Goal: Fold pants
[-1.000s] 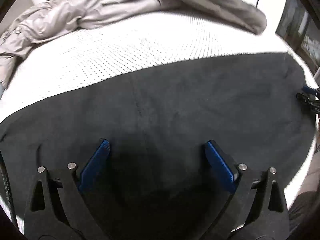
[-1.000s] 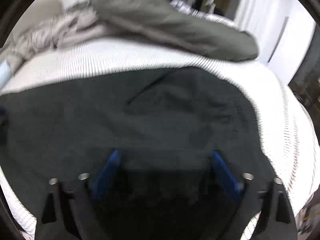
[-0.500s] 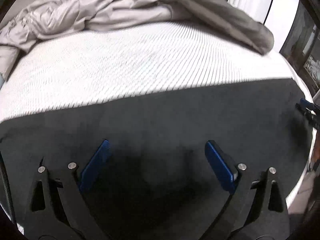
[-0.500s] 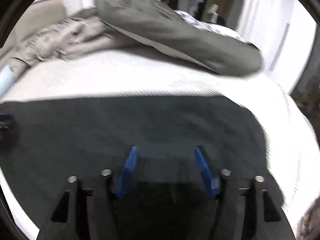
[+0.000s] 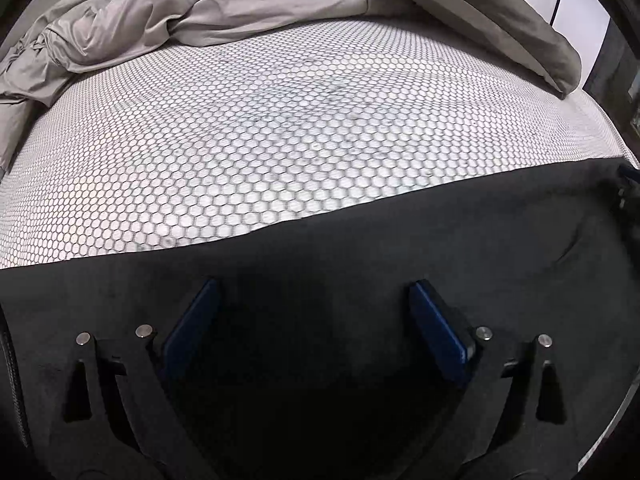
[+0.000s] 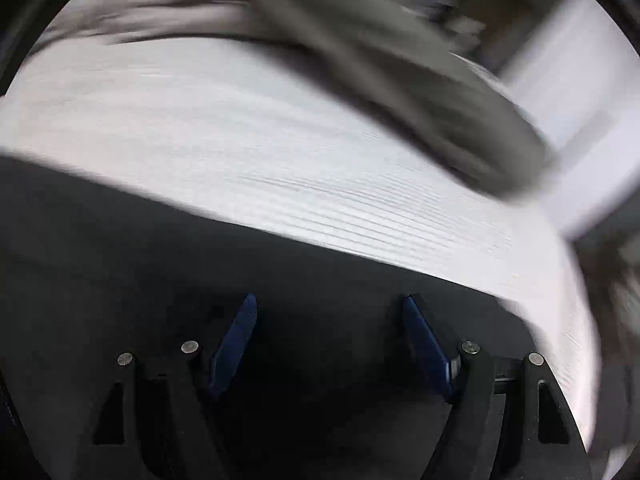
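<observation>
- The black pants [image 5: 360, 240] are lying spread flat across the near part of the bed [image 5: 280, 140], covering the honeycomb-patterned mattress there.
- You are holding the left gripper [image 5: 314, 320] over the pants with its blue pads wide apart, gripping nothing.
- Your right gripper [image 6: 328, 332] is hovering above the dark cloth too, its jaws clearly parted and empty; that view is blurred.
- A rumpled grey duvet [image 5: 200, 12] is lying along the far side of the bed.

Black pants [image 5: 400, 248] are laid on a white, honeycomb-patterned mattress [image 5: 280, 128]; grey bedding [image 5: 200, 12] is bunched behind.
</observation>
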`<move>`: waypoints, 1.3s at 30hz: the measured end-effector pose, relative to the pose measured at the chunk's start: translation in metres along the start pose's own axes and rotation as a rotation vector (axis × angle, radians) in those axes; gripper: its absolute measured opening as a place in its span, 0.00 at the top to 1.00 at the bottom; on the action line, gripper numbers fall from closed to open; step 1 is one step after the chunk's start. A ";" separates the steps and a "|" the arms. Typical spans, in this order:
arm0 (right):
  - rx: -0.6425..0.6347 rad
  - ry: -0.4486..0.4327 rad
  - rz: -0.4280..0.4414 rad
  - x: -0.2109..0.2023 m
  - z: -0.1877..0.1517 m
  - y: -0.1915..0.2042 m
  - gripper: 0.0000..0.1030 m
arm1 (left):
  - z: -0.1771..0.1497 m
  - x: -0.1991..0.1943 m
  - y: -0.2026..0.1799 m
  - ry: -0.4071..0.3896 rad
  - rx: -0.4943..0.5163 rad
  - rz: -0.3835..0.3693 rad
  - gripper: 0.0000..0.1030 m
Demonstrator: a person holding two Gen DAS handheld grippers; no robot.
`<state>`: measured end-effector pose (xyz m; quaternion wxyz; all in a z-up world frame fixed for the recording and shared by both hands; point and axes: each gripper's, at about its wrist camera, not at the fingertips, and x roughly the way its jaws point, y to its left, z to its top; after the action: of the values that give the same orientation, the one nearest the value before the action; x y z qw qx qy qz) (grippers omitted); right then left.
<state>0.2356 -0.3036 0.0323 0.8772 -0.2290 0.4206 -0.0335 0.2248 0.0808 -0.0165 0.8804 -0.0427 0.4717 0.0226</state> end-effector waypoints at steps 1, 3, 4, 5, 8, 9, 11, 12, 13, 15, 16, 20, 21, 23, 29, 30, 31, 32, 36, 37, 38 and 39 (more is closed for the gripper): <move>0.080 0.024 -0.006 0.010 -0.010 -0.032 0.31 | -0.001 0.000 0.002 0.000 -0.006 -0.003 0.07; 0.225 0.078 0.007 0.033 -0.024 -0.078 0.24 | 0.002 0.002 0.001 0.000 -0.005 -0.001 0.07; 0.273 0.084 0.064 0.039 -0.029 -0.090 0.24 | 0.003 0.002 -0.001 0.000 -0.002 0.010 0.07; 0.303 0.087 0.096 0.040 -0.029 -0.094 0.24 | 0.001 0.001 0.001 0.000 -0.006 0.017 0.07; 0.242 0.000 0.013 0.008 -0.022 -0.084 0.24 | -0.001 -0.013 -0.001 -0.007 -0.044 0.019 0.17; 0.212 -0.044 -0.029 -0.011 -0.023 -0.077 0.24 | -0.003 -0.025 -0.006 -0.021 -0.048 -0.009 0.18; 0.246 -0.096 -0.023 -0.039 -0.027 -0.070 0.24 | -0.007 -0.042 -0.017 -0.064 -0.036 -0.079 0.17; 0.244 -0.103 0.011 -0.049 -0.028 -0.064 0.24 | -0.010 -0.048 -0.028 -0.077 -0.015 -0.110 0.17; 0.230 -0.101 0.019 -0.057 -0.033 -0.059 0.24 | -0.014 -0.051 -0.042 -0.080 0.015 -0.133 0.16; 0.211 -0.123 0.044 -0.074 -0.032 -0.036 0.22 | -0.018 -0.049 -0.068 -0.061 0.088 -0.160 0.15; 0.189 -0.113 0.083 -0.083 -0.034 -0.021 0.22 | -0.020 -0.041 -0.082 -0.039 0.135 -0.150 0.15; -0.024 -0.102 -0.090 -0.091 -0.026 0.025 0.22 | -0.026 -0.020 -0.099 0.013 0.165 -0.084 0.13; 0.013 -0.091 -0.122 -0.091 -0.027 0.017 0.22 | -0.027 -0.021 -0.097 0.010 0.159 -0.089 0.12; 0.120 -0.092 -0.106 -0.094 -0.034 -0.001 0.22 | -0.029 -0.022 -0.091 0.018 0.150 -0.092 0.12; 0.190 -0.120 0.099 -0.122 -0.049 0.028 0.16 | -0.032 -0.033 -0.091 -0.002 0.100 -0.147 0.12; 0.168 -0.115 0.154 -0.110 -0.042 0.040 0.16 | -0.031 -0.033 -0.094 -0.004 0.106 -0.148 0.12; 0.137 -0.092 0.213 -0.099 -0.039 0.060 0.16 | -0.033 -0.031 -0.097 0.002 0.119 -0.121 0.12; 0.121 -0.081 0.233 -0.094 -0.037 0.075 0.16 | -0.036 -0.031 -0.099 0.008 0.131 -0.095 0.12; 0.018 -0.026 0.247 -0.065 -0.031 0.107 0.16 | -0.045 -0.037 -0.086 0.007 0.147 -0.094 0.12; 0.017 -0.027 0.221 -0.060 -0.030 0.101 0.15 | -0.048 -0.039 -0.079 0.001 0.152 -0.095 0.12; 0.039 -0.017 0.185 -0.054 -0.030 0.089 0.14 | -0.051 -0.042 -0.067 -0.004 0.164 -0.076 0.11; 0.073 -0.006 0.144 -0.049 -0.032 0.074 0.14 | -0.053 -0.042 -0.054 -0.004 0.163 -0.026 0.10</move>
<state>0.1706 -0.2375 0.0187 0.8865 -0.1659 0.4318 0.0149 0.1617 0.0216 -0.0082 0.8821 0.0229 0.4698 -0.0273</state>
